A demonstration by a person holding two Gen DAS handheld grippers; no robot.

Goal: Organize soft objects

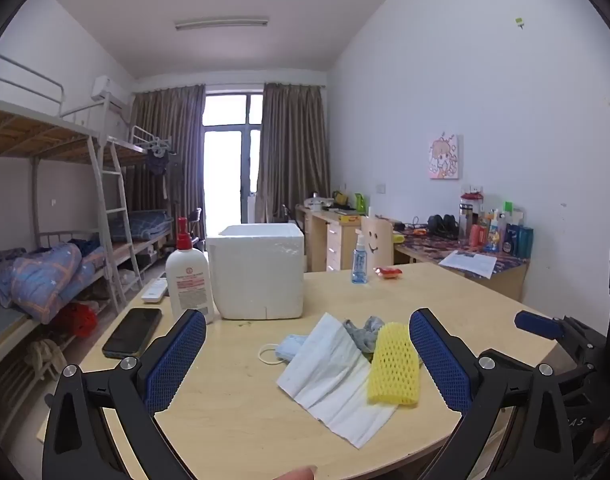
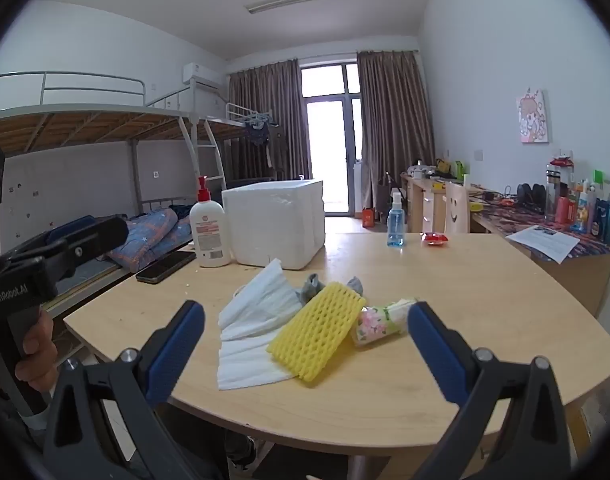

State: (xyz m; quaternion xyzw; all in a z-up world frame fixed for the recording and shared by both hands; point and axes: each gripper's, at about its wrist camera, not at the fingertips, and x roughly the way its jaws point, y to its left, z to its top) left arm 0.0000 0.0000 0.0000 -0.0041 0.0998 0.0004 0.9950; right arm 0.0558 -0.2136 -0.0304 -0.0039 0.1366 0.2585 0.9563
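On the wooden table (image 1: 233, 408) lies a pile of soft things: a yellow foam net (image 1: 393, 363) (image 2: 317, 330), a white paper towel (image 1: 337, 376) (image 2: 257, 320), a grey cloth (image 1: 364, 332) (image 2: 311, 285), a blue face mask (image 1: 287, 350) and a floral tissue pack (image 2: 379, 322). A white foam box (image 1: 259, 270) (image 2: 275, 222) stands behind them. My left gripper (image 1: 307, 354) is open, hovering just before the pile. My right gripper (image 2: 305, 346) is open, in front of the foam net. Both are empty.
A lotion pump bottle (image 1: 188, 278) (image 2: 209, 230), a black phone (image 1: 132, 332) (image 2: 166, 266) and a remote (image 1: 155, 290) lie left of the box. A blue spray bottle (image 1: 359, 262) (image 2: 395, 222) and a red packet (image 1: 389, 273) (image 2: 435, 239) sit at the far edge. Bunk beds stand left, cluttered desks right.
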